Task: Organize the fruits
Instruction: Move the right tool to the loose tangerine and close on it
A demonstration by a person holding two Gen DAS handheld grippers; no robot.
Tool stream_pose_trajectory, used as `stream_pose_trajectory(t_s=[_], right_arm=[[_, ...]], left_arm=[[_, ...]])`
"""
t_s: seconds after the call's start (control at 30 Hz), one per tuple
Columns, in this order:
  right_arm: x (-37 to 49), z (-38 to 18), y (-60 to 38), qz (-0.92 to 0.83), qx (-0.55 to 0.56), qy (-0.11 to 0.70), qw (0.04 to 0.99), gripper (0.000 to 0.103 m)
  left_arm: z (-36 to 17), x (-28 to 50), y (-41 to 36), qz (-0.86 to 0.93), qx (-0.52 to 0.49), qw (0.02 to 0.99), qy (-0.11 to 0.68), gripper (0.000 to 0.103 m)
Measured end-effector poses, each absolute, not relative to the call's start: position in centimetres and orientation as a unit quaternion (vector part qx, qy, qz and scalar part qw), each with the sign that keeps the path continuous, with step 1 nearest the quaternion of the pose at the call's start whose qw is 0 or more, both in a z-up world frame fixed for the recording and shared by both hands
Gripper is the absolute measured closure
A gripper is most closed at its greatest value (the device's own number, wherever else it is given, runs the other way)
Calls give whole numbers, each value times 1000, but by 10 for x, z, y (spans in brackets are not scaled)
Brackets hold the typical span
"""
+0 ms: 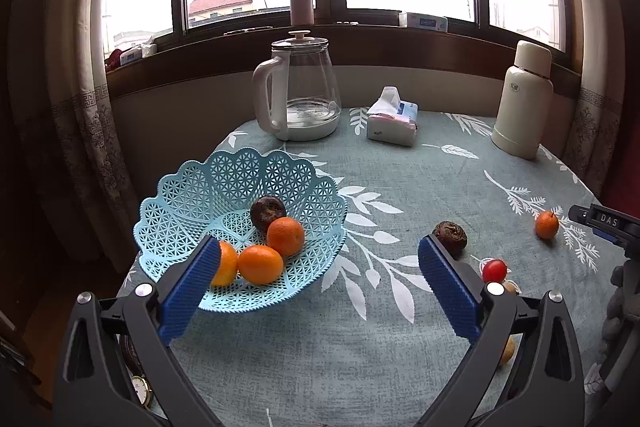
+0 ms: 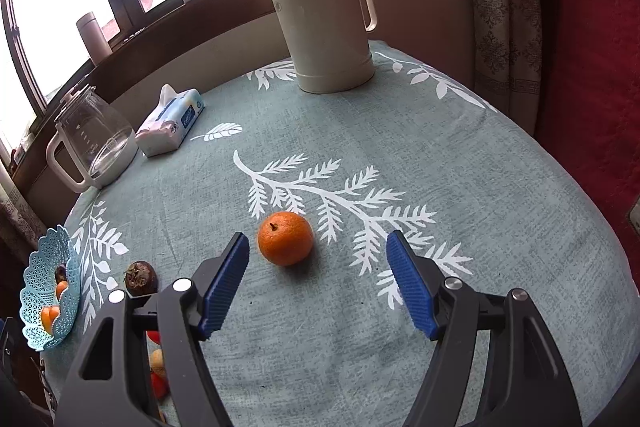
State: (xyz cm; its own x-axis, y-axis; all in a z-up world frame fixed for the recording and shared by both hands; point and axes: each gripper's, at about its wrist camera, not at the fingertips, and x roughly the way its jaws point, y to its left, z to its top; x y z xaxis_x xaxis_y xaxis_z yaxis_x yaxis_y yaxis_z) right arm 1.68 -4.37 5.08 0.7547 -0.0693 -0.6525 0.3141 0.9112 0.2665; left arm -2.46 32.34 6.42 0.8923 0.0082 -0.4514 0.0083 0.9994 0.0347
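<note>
Orange and round, with a tiny dark stem on top, the loose mandarin (image 2: 285,238) is seen lying on the tabletop (image 2: 460,147), alone on the leaf-print cloth. It is found just ahead of the right hand-held gripper (image 2: 318,283), whose blue pads are spread wide apart and empty, likely lined up for a pick. The blue basket (image 1: 180,195) is kept well apart to the left, with three mandarins and a dark fruit inside. The left hand-held gripper (image 1: 320,291) is held near it, also spread wide and empty.
</note>
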Motion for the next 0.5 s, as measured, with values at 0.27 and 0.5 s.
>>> stream_pose_trajectory(t_s=[0.27, 0.5], right_arm=[[54, 41, -26, -82, 123, 368, 918, 32], [79, 25, -18, -73, 97, 397, 910, 40]], left_arm=[[63, -16, 325, 7, 13, 970, 243, 3], [67, -11, 321, 9, 19, 970, 243, 3]])
